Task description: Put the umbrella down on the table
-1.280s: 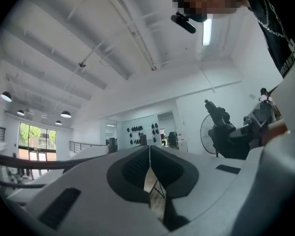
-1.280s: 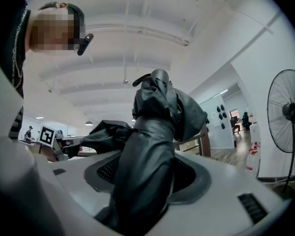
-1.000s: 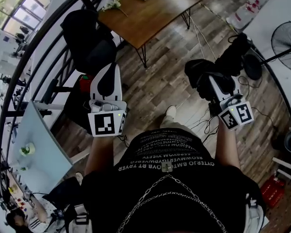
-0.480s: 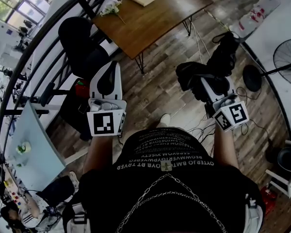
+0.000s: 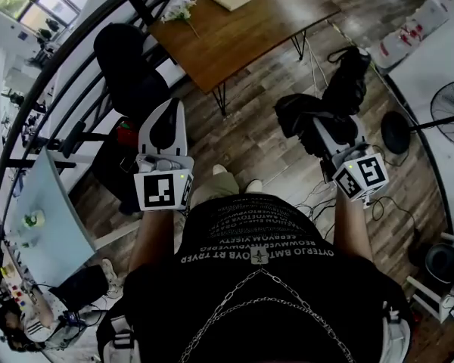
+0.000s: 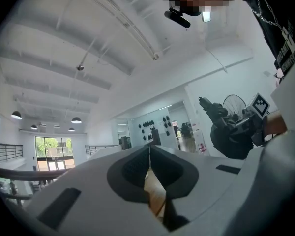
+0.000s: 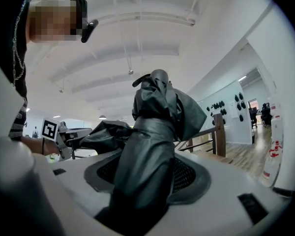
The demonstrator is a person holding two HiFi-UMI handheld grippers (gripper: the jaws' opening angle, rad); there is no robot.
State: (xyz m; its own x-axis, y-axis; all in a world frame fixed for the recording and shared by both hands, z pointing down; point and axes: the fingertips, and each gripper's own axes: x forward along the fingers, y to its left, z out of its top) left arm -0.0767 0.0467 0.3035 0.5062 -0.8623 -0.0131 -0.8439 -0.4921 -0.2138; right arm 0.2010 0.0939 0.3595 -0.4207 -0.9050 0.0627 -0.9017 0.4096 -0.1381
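Black folded umbrella [image 7: 150, 132] is clamped in the right gripper [image 5: 327, 131]; left gripper [image 5: 165, 119] jaws closed together, empty; wooden table [image 5: 250, 32] lies far ahead

Both forearms [image 5: 156, 239] are out ahead of me, well apart and roughly parallel, with the grippers level and pointing forward. Left gripper [image 5: 169, 110]: jaws together, pads meeting at the tips, nothing between them. Right gripper [image 5: 323, 127]: jaws wide, clamped around the folded umbrella [image 7: 150, 127], pads pressing the bundled fabric from both sides. Marker cubes [image 5: 163, 190] on both grippers face up at my head camera.
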